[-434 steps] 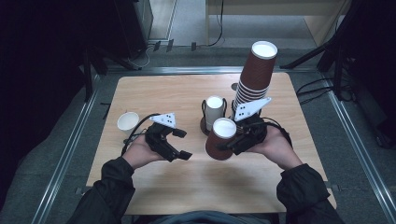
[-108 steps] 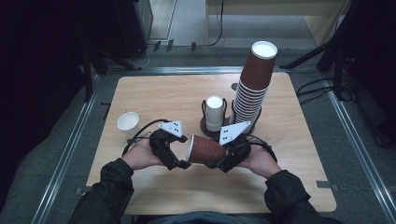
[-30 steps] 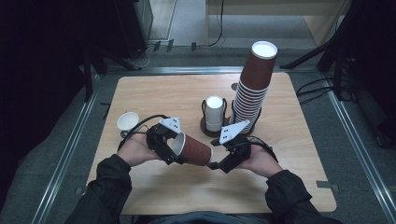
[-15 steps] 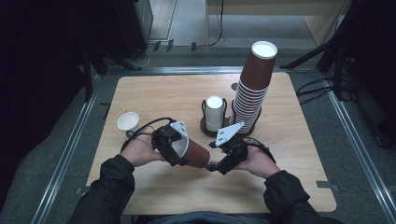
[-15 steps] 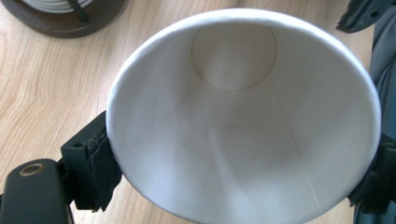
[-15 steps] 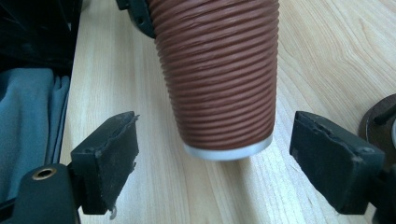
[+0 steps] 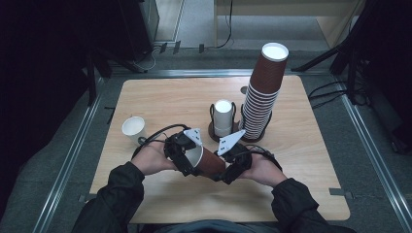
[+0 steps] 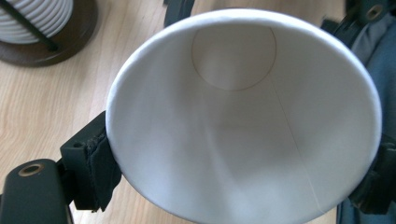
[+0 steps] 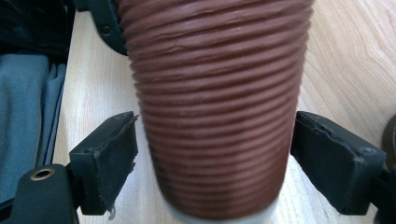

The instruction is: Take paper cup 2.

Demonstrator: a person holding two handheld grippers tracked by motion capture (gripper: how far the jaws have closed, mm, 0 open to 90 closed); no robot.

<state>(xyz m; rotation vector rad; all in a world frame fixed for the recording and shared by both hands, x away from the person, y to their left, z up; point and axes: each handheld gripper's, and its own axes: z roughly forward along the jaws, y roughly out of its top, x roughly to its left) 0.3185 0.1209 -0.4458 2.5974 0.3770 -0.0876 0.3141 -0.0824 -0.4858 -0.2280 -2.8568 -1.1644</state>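
Brown ribbed cup (image 7: 210, 162) lies on its side above the table (image 7: 160, 102), in front of the tall cup stack (image 7: 262, 97); left gripper (image 8: 243, 182) pinches it at the rim, pads (image 8: 100, 170) pressed on both sides of the white mouth; right gripper (image 9: 215, 163) sits around the cup's base end, spread, pads (image 9: 112, 154) clear of the ribbed wall with a gap each side; white cup holder (image 7: 223, 119) just left of the stack; lone white cup (image 7: 134, 130) well left of the stack, near the table edge.

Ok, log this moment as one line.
left gripper: shut on brown ribbed paper cup rim | right gripper: open around cup base | cup: sideways above table
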